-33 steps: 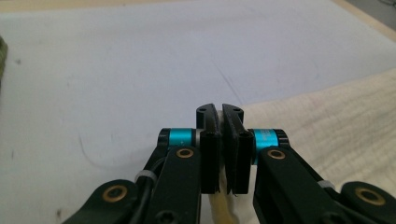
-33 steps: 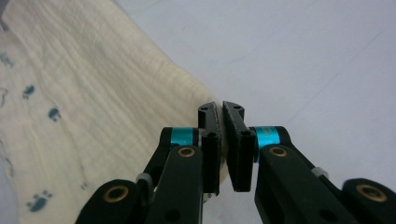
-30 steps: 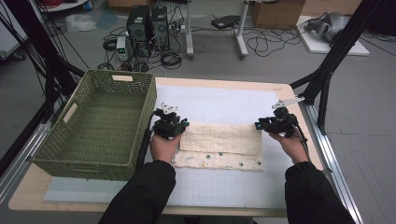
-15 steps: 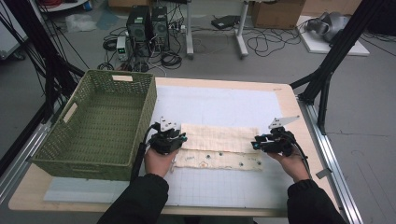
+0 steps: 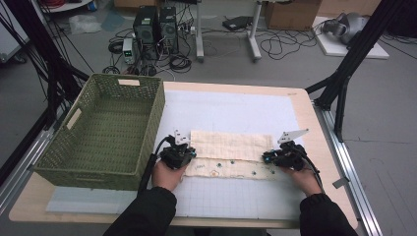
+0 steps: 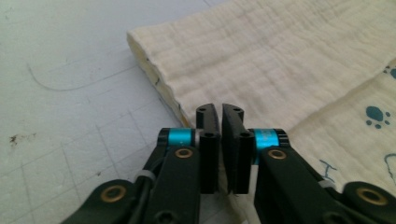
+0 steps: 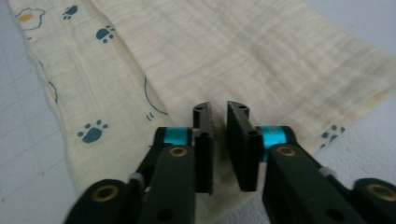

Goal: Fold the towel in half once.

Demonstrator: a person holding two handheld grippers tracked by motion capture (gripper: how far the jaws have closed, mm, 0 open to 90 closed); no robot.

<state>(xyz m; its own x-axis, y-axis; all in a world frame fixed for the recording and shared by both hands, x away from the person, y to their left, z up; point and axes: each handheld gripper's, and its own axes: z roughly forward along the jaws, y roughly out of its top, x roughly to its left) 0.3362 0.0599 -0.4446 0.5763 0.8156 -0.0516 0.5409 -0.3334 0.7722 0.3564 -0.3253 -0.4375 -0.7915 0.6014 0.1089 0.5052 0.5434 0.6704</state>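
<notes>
L tongs [image 6: 220, 116] & R tongs [image 7: 219, 114] narrow, each pinching folded cloth [image 5: 231, 146] edge.

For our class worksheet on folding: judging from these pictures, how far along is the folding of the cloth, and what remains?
Done: the cloth lies on the table folded once, its plain side over the paw-print side, a printed strip left showing. In hand: the left gripper and right gripper, jaws nearly closed, sit at opposite ends of its near edge; whether they pinch it is unclear. Left, probably: further folds, then perhaps the green basket, which looks empty.
</notes>
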